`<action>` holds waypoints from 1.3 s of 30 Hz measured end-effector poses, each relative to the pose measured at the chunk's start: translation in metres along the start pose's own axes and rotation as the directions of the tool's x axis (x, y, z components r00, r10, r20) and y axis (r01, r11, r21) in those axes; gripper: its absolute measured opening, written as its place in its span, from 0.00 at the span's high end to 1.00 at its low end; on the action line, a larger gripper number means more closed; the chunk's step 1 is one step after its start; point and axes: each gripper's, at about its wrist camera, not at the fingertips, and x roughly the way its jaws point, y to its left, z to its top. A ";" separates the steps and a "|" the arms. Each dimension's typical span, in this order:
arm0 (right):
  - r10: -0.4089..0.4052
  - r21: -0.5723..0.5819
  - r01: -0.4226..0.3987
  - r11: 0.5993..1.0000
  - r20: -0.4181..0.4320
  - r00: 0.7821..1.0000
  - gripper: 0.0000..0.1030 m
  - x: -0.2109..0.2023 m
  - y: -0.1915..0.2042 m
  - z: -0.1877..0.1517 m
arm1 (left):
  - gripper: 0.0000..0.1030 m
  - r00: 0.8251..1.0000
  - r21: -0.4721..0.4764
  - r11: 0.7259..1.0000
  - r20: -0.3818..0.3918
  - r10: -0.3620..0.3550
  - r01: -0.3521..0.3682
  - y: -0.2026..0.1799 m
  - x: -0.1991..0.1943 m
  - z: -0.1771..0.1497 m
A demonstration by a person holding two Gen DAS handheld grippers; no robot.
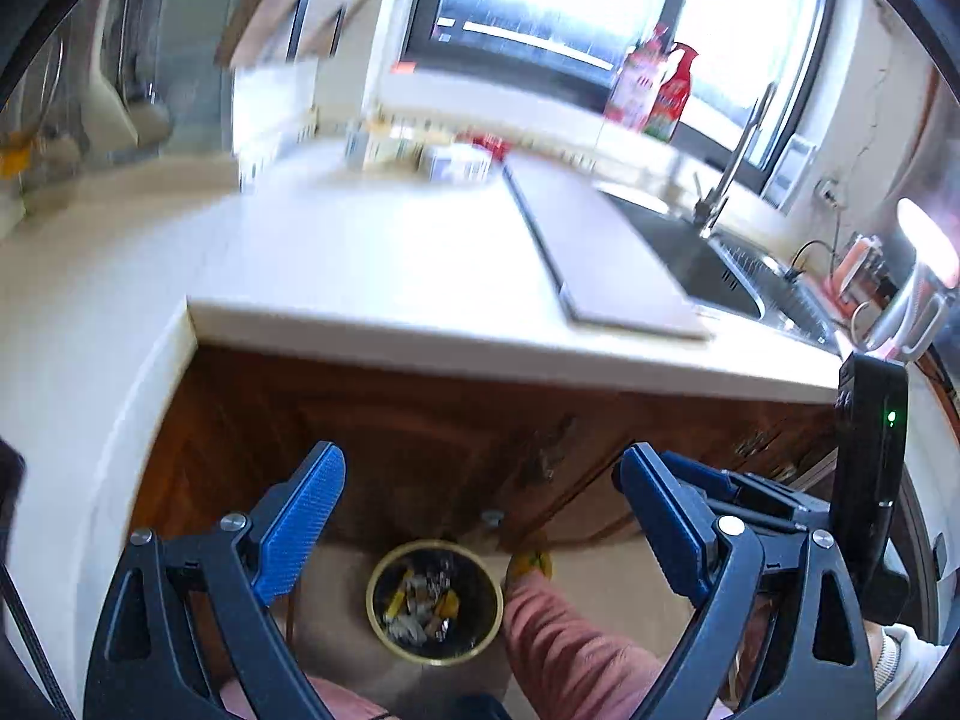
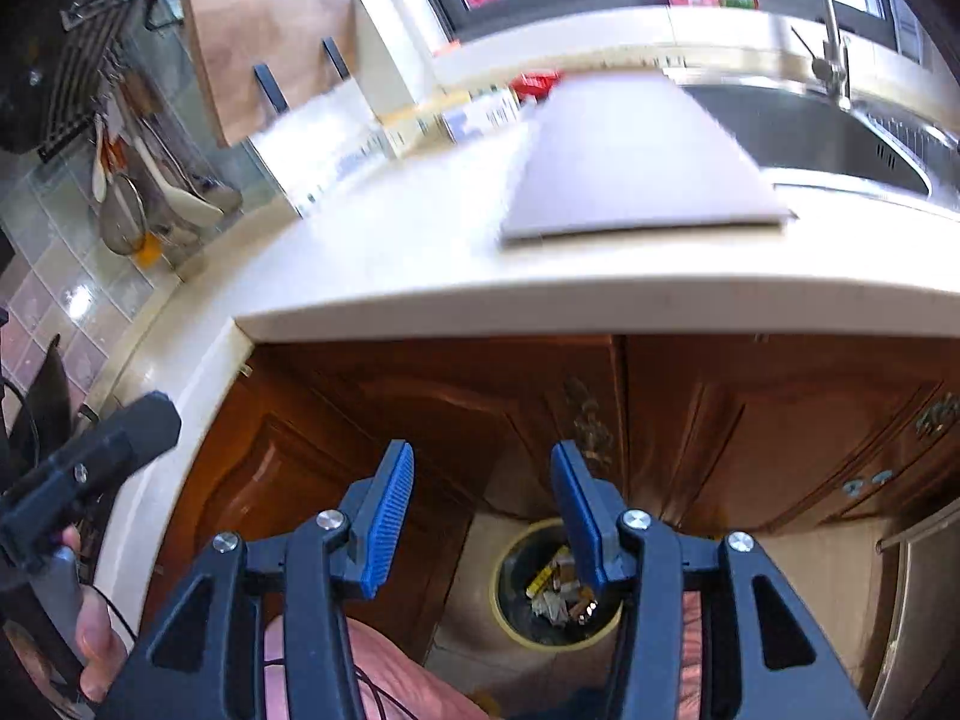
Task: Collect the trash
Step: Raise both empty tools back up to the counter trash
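Observation:
A round dark bin (image 1: 435, 606) with a yellowish rim stands on the floor below the counter and holds several scraps of paper and wrappers. It lies far beneath my left gripper (image 1: 483, 480), whose blue jaws are wide open with nothing between them. In the right wrist view the same bin (image 2: 540, 594) shows under my right gripper (image 2: 483, 492). Those jaws stand partly apart, and between them I see only the cabinet and floor. Both grippers hang in the air in front of the counter edge, tilted downward.
The white counter (image 1: 372, 276) carries a flat grey board (image 1: 606, 252) and small boxes (image 1: 456, 162) at the back, with a steel sink (image 2: 840, 138) and tap to the right. Brown cabinet doors (image 2: 420, 414) are below. A person's pink trouser leg (image 1: 564, 642) stands beside the bin.

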 end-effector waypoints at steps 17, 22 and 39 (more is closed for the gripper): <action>0.038 -0.086 -0.029 0.996 0.107 0.994 0.53 -0.044 0.033 0.106 | 0.10 0.985 0.128 0.987 0.159 0.071 -0.092 -0.031 -0.043 0.106; 0.035 -0.086 -0.027 0.996 0.086 0.996 0.52 -0.033 0.027 0.143 | 0.10 0.984 0.145 0.982 0.150 0.098 -0.120 -0.027 -0.028 0.137; 0.066 0.070 -0.062 0.996 -0.066 0.996 0.52 0.093 -0.043 0.281 | 0.10 0.976 0.187 0.961 -0.042 0.216 -0.204 0.023 0.135 0.254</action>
